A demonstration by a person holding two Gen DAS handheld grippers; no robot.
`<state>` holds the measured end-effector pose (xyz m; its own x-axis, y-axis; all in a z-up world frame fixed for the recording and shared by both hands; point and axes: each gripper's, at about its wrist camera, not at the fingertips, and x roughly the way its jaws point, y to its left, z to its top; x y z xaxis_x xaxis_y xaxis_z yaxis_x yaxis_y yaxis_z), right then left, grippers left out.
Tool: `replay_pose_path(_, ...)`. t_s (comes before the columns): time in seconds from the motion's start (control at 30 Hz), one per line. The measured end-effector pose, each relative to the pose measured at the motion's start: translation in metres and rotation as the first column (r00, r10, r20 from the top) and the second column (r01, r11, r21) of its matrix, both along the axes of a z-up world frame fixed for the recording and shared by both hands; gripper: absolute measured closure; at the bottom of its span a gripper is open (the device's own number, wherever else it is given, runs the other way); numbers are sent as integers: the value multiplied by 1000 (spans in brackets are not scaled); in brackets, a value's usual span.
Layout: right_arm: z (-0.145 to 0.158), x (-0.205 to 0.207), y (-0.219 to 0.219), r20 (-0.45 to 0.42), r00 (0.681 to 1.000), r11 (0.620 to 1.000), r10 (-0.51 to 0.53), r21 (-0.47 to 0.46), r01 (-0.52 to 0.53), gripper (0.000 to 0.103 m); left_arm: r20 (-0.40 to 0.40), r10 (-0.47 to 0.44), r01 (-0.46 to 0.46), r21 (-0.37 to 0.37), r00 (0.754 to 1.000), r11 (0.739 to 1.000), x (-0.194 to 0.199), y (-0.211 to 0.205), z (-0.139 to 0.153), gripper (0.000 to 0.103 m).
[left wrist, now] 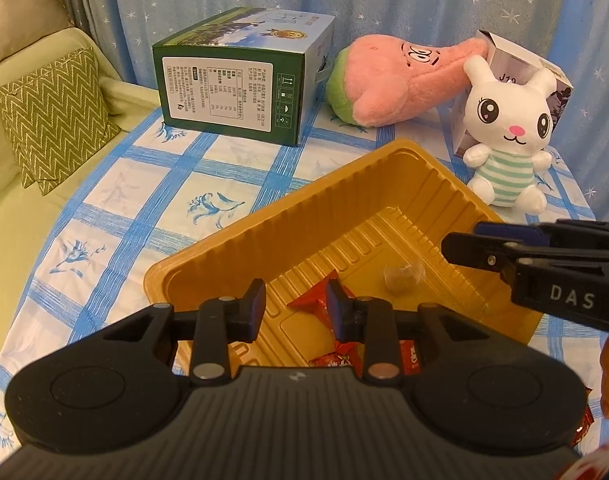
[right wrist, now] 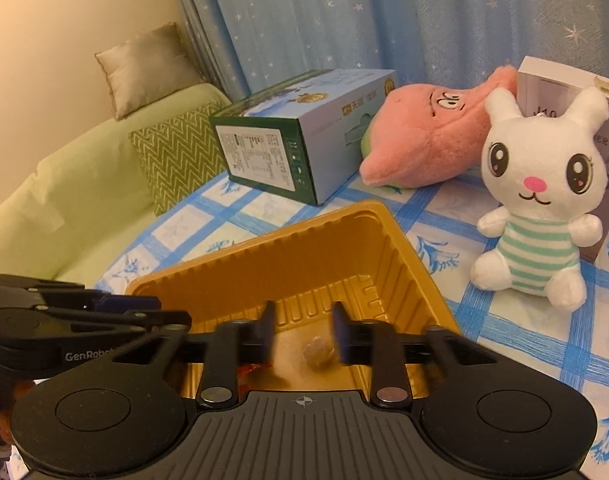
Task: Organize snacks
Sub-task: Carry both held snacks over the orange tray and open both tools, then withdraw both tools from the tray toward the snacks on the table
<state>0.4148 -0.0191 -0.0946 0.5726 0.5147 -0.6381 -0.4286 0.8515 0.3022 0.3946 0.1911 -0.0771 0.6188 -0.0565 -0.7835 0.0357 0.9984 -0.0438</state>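
Observation:
A gold plastic tray (left wrist: 264, 216) (right wrist: 264, 240) sits on the blue checked tablecloth. On its floor lies a round brown candy in clear wrap (left wrist: 400, 278) (right wrist: 318, 354), free of any grip. Several red-wrapped snacks (left wrist: 308, 300) lie at the tray's near end, one showing in the right wrist view as a red wrapper (right wrist: 252, 368). My left gripper (left wrist: 296, 300) (right wrist: 156, 312) hangs open over the red snacks, its pads apart with tray showing between them. My right gripper (right wrist: 304, 320) (left wrist: 460, 246) is open just above the brown candy, nothing pressed between its pads.
Behind the tray stand a green and white carton (left wrist: 232, 80), a pink plush (left wrist: 404, 80) and a white rabbit plush (left wrist: 508, 132) leaning on a white box (left wrist: 504, 56). A green sofa with a zigzag cushion (left wrist: 52, 116) lies to the left.

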Motion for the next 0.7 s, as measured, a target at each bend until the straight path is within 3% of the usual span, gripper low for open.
replay_pose_path(0.03, 1, -2, -1, 10, 1000, 1000, -7, -5, 7, 46, 1, 3, -3, -1, 1000, 1000, -2, 0, 1, 73)
replay_pose_path(0.7, 22, -64, -46, -1, 999, 998, -39, 39, 39, 34, 48, 44, -43, -31, 998, 999, -75, -7, 36, 65)
